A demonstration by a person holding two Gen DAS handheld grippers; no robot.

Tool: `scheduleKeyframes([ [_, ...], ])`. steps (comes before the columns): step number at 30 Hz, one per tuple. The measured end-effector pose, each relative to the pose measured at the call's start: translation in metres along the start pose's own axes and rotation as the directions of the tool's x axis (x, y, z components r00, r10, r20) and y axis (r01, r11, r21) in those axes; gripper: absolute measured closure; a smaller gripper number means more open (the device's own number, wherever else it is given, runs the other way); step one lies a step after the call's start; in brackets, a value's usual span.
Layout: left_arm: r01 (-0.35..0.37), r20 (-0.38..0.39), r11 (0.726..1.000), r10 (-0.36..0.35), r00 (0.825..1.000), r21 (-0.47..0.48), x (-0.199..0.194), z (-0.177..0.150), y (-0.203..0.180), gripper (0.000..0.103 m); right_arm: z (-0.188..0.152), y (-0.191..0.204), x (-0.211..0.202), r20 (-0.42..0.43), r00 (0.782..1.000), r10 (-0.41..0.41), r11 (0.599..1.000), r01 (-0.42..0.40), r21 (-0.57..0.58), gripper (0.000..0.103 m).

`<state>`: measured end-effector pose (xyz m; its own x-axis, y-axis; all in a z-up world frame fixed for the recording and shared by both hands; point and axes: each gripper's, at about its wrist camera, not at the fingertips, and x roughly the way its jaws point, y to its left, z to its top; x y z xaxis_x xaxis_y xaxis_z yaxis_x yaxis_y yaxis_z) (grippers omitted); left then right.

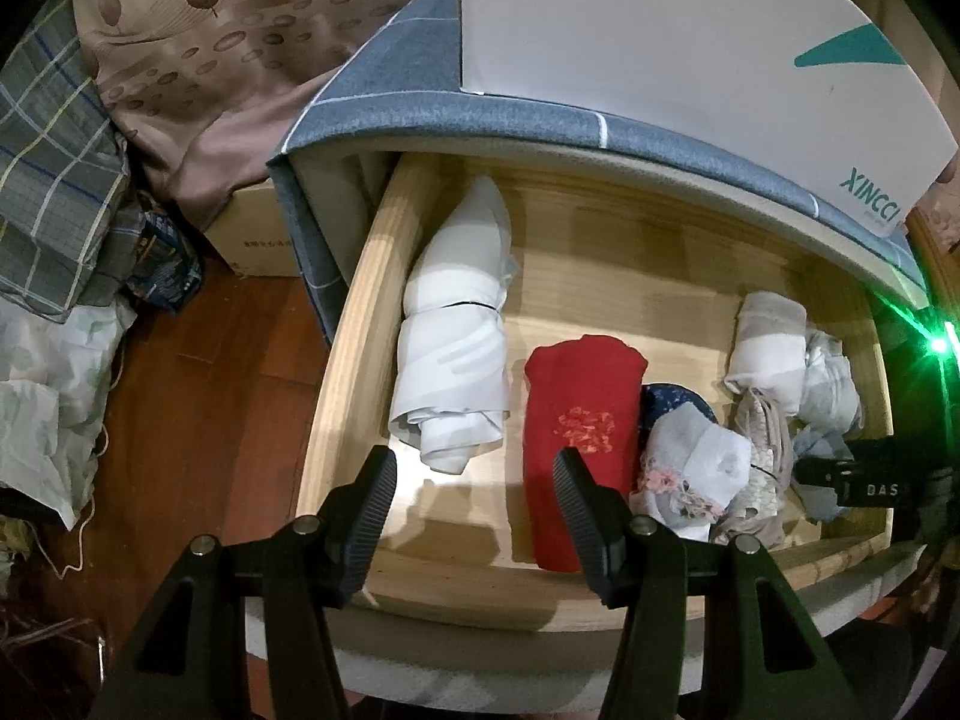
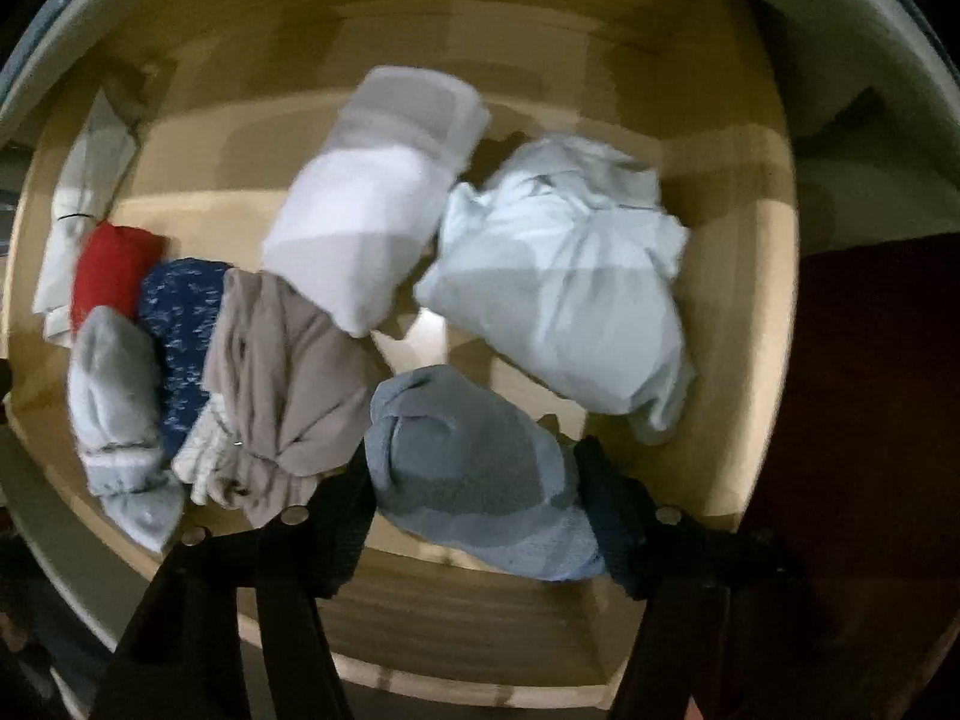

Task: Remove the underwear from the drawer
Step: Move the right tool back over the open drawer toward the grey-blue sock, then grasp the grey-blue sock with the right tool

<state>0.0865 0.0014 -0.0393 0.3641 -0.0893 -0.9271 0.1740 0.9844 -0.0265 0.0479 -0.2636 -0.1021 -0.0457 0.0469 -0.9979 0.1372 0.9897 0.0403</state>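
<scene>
Right gripper [image 2: 477, 498] straddles a grey-blue rolled knit bundle [image 2: 474, 474], fingers at its flanks — grip unclear through blur, poised to lift. Bundle lies against the wooden drawer [image 2: 480, 618] front wall. Left gripper [image 1: 474, 483] spread, empty, hovering over that wall — waiting.

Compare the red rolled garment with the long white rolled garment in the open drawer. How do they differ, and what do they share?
The red rolled garment is shorter and bears a pale printed patch; the long white rolled garment is plain, with a thin dark band around its middle. The white one lies against the drawer side wall; the red one sits further in. Both are rolled and lie lengthwise.
</scene>
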Motion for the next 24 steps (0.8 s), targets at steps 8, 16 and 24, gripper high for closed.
scheduleKeyframes([
  [8,0.002,-0.005,1.0,-0.002,1.0,0.003,0.001,-0.001,0.0,0.047,-0.009,0.024,-0.011,-0.016,1.0,0.015,0.994,-0.017,-0.105,0.023],
  [16,0.015,-0.036,1.0,-0.015,0.999,0.011,0.005,-0.001,0.001,0.047,-0.024,0.066,0.005,-0.009,0.992,-0.125,0.964,0.119,-0.238,0.026],
  [24,0.055,-0.115,0.998,-0.052,0.992,0.018,0.019,-0.001,-0.005,0.047,-0.024,0.075,0.006,0.021,0.99,-0.142,0.978,0.144,-0.153,0.056],
])
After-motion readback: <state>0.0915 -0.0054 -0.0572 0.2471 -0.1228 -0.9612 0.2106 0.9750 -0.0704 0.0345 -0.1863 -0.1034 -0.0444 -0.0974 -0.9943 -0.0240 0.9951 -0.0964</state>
